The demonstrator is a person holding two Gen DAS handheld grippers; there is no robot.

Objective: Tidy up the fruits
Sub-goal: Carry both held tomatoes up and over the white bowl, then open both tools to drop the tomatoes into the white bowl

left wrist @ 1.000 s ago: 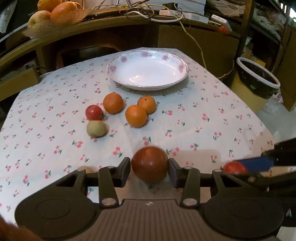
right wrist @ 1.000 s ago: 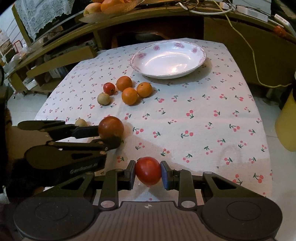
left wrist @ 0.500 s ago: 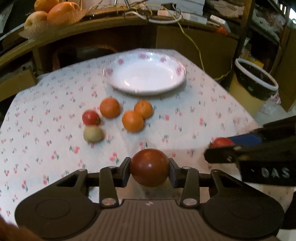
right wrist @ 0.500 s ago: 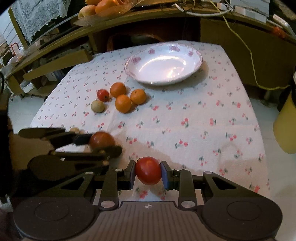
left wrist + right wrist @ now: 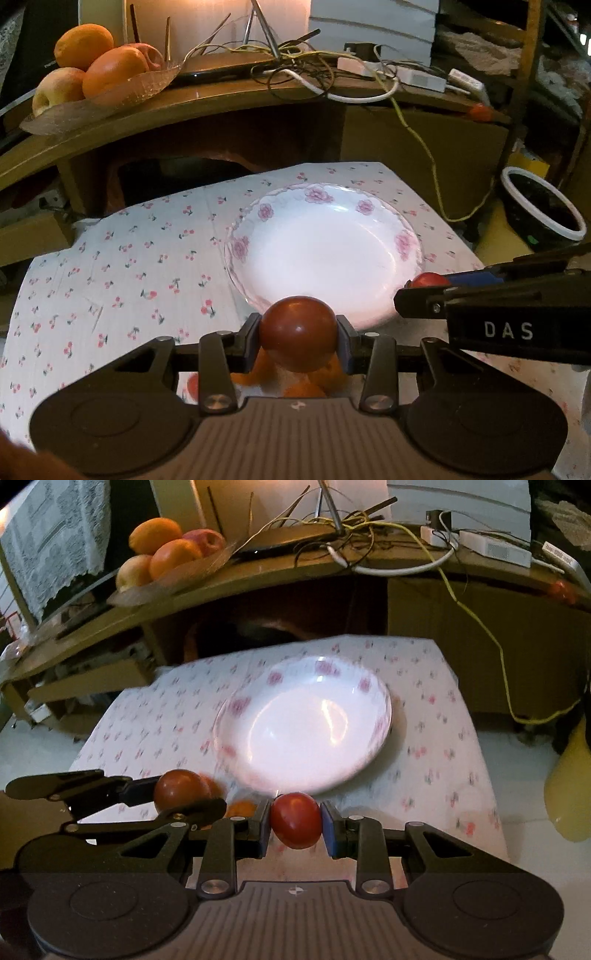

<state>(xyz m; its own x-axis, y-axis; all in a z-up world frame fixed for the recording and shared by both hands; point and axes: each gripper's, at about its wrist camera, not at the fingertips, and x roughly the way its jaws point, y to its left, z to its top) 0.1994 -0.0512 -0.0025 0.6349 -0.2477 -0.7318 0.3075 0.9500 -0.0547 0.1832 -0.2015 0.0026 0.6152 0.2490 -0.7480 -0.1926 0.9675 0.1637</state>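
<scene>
The left gripper (image 5: 298, 347) clamped a dark red tomato (image 5: 297, 333) at the plate's (image 5: 325, 254) near rim, hiding most oranges (image 5: 303, 387) beneath. The right gripper (image 5: 295, 821) gripped a red tomato (image 5: 295, 819); the bench (image 5: 443, 746) looked blurred.

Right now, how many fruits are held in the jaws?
2: a dark red fruit in the left gripper, a brighter red fruit in the right gripper.
</scene>
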